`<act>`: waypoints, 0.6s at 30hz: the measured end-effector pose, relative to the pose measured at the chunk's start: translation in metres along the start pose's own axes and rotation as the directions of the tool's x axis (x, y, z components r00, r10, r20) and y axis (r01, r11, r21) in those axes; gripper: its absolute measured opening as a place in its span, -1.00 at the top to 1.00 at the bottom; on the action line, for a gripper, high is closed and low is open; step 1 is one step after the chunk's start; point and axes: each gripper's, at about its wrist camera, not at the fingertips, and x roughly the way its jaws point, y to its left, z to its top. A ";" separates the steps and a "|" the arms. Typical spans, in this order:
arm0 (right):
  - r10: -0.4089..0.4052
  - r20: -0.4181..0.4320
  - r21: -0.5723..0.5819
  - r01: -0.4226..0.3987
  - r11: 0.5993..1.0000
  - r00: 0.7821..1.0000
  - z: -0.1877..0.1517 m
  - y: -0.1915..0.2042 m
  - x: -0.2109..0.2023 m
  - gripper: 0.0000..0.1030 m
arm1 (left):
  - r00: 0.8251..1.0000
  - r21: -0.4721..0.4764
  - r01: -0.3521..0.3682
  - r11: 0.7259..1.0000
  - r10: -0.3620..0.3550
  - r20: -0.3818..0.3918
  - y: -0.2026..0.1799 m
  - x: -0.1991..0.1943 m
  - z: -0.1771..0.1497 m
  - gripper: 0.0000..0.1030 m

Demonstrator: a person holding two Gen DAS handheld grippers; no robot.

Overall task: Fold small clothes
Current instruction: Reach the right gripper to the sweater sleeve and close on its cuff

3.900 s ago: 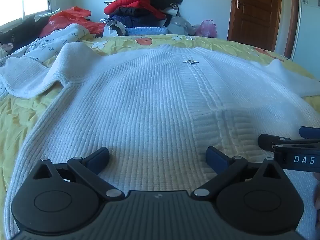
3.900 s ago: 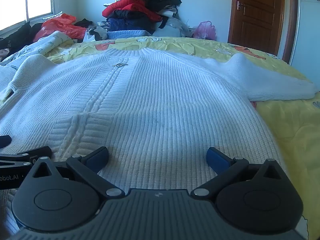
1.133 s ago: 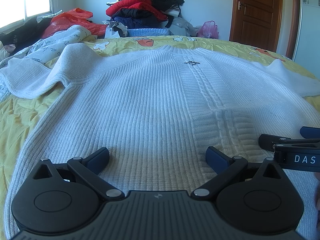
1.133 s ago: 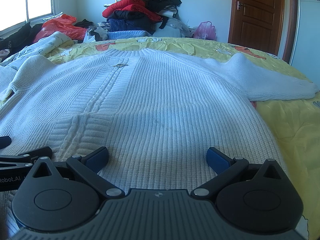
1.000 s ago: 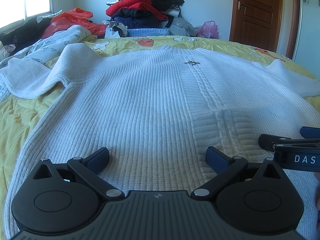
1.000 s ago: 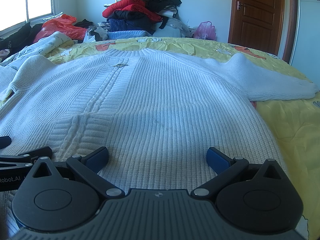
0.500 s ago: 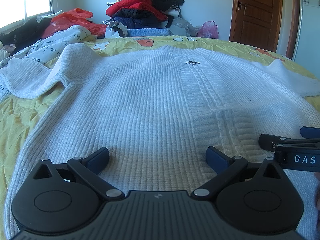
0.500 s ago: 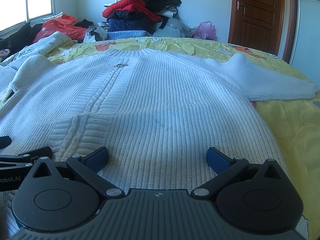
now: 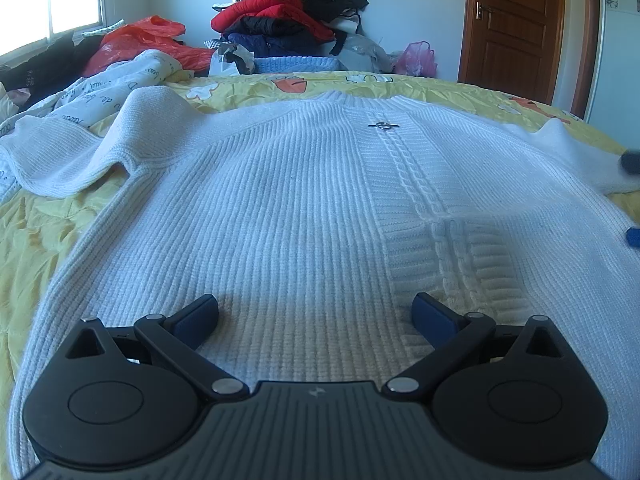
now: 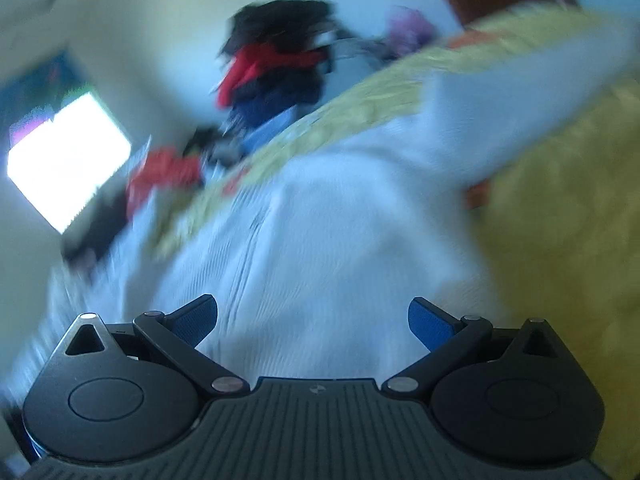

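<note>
One white sweater (image 9: 288,216) lies spread flat, front up, on the yellow bedspread (image 9: 36,236), both sleeves out to the sides, with one small metal clasp (image 9: 384,125) near its collar. Two tools are at work: the left tool (image 9: 316,316) sits low over the sweater's hem with its two blue-padded fingers spread wide and nothing between them. The right tool (image 10: 314,318), seen through a tilted and badly blurred view, is also spread wide and holding nothing, with the sweater's body just ahead of its tips.
</note>
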 end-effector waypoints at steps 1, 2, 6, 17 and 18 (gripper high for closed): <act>-0.006 0.013 0.055 0.005 0.998 1.000 0.013 -0.015 -0.003 -0.96 | 1.000 0.000 0.000 1.000 0.000 0.000 0.000 0.000 0.000 -1.00; -0.015 0.045 0.107 0.010 0.994 0.999 0.027 -0.033 -0.009 -0.93 | 1.000 0.000 0.000 1.000 0.000 0.000 0.000 0.000 0.000 -1.00; -0.130 0.197 0.181 0.094 0.979 0.972 0.076 -0.087 -0.028 -0.79 | 1.000 0.000 0.000 1.000 0.000 0.000 0.000 0.000 0.000 -1.00; -0.366 0.308 0.461 0.199 0.865 0.878 0.158 -0.221 -0.003 -0.48 | 1.000 0.000 0.000 1.000 0.000 0.000 0.000 0.000 0.000 -1.00; -0.365 0.316 0.458 0.197 0.867 0.876 0.161 -0.225 0.002 -0.46 | 1.000 0.000 0.000 1.000 0.000 0.000 0.000 0.000 0.000 -1.00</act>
